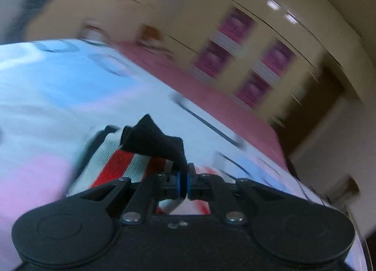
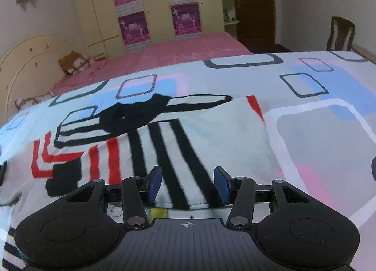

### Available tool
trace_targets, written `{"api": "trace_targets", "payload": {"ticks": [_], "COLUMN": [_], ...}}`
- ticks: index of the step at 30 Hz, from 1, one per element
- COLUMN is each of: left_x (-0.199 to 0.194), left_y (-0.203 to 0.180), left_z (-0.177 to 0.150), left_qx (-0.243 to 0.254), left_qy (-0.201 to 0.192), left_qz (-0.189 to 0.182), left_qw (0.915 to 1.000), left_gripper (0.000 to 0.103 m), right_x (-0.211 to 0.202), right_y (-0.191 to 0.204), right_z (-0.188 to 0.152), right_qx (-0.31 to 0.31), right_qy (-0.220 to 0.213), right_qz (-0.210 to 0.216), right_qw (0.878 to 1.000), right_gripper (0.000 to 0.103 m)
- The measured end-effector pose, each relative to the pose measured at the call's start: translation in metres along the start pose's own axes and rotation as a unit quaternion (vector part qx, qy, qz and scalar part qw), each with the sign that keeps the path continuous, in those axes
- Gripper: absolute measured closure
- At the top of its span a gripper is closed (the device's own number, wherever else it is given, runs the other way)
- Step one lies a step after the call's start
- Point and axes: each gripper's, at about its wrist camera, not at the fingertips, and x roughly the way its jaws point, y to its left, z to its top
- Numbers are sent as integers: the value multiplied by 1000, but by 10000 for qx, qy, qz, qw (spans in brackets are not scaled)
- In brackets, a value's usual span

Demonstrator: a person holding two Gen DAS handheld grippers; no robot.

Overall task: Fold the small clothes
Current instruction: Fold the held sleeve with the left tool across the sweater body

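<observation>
Bedroom setting: patterned bedsheet (image 2: 329,130) in white, blue, pink and grey with dark rectangle outlines, spread as the work surface. Beyond it, a pink bed cover (image 2: 188,47), a cream headboard (image 2: 30,59) far left of the right gripper, a cream wardrobe (image 2: 155,0) bearing four magenta posters (image 2: 134,26), and a wooden chair (image 2: 340,33) far right.

Item: small striped garment (image 2: 176,144), white with black and red stripes and black trim, lying on the sheet directly ahead of and beneath the right gripper.

Right gripper (image 2: 188,186): jaws wide apart, blue pads (image 2: 154,186) on either side of the black stripes, holding nothing; the garment's near edge lies between and just below the fingers.

Left gripper (image 1: 184,181): jaws closed almost together, pinching a black-trimmed, red-and-white striped edge of the garment (image 1: 131,160), which bunches up ahead and left of the fingers. Left wrist view is motion-blurred and tilted; background detail there is unclear.
</observation>
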Motion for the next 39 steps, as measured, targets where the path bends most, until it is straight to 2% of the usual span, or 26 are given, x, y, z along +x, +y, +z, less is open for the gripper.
{"api": "trace_targets", "payload": {"ticks": [3,7,12,17,19,21,23,25,26,28,31,33,35,39], "left_x": [18,42,62,88,98,98,92,84,78,66,48,31,14,-10], "left_y": [-59,-121,-186,-220,-229,-238,-247,-250,-248,-237,-196,-156,-117,-55], "left_z": [-26,-61,-109,-140,-158,-172,-182,-185,-183,-173,-143,-122,-107,-92], "left_qx": [650,1347,2191,2696,2885,3039,3176,3201,3190,3108,2734,2465,2450,2597], "left_qy": [261,538,823,1282,1601,1641,1671,1620,1569,1370,1102,1007,972,1012], "left_qz": [-333,-615,-862,-891,-920,-1130,-1595,-1928,-1993,-1910,-1435,-1100,-688,249], "left_qw": [9970,9875,9684,9502,9395,9316,9197,9133,9132,9209,9447,9576,9622,9601], "left_gripper": [98,98,98,96,81,57,44,41,41,41,43,48,54,58], "right_x": [0,-2,-8,-16,-17,-19,-21,-22,-21,-20,-7,6,18,42], "right_y": [-15,-37,-70,-103,-116,-126,-134,-137,-136,-129,-113,-99,-83,-57], "right_z": [2,5,9,10,10,9,9,9,10,14,19,20,22,25], "right_qx": [110,255,445,688,760,860,946,1044,1055,1032,1073,1108,988,713], "right_qy": [-15,-60,-151,-186,-105,-46,-55,-50,-56,-52,58,176,216,378], "right_qz": [69,114,130,49,64,37,17,57,105,259,669,973,1098,1202], "right_qw": [9999,9996,9988,9974,9970,9963,9955,9945,9944,9943,9920,9889,9888,9895], "right_gripper": [53,53,53,53,53,53,53,52,52,52,53,53,53,53]}}
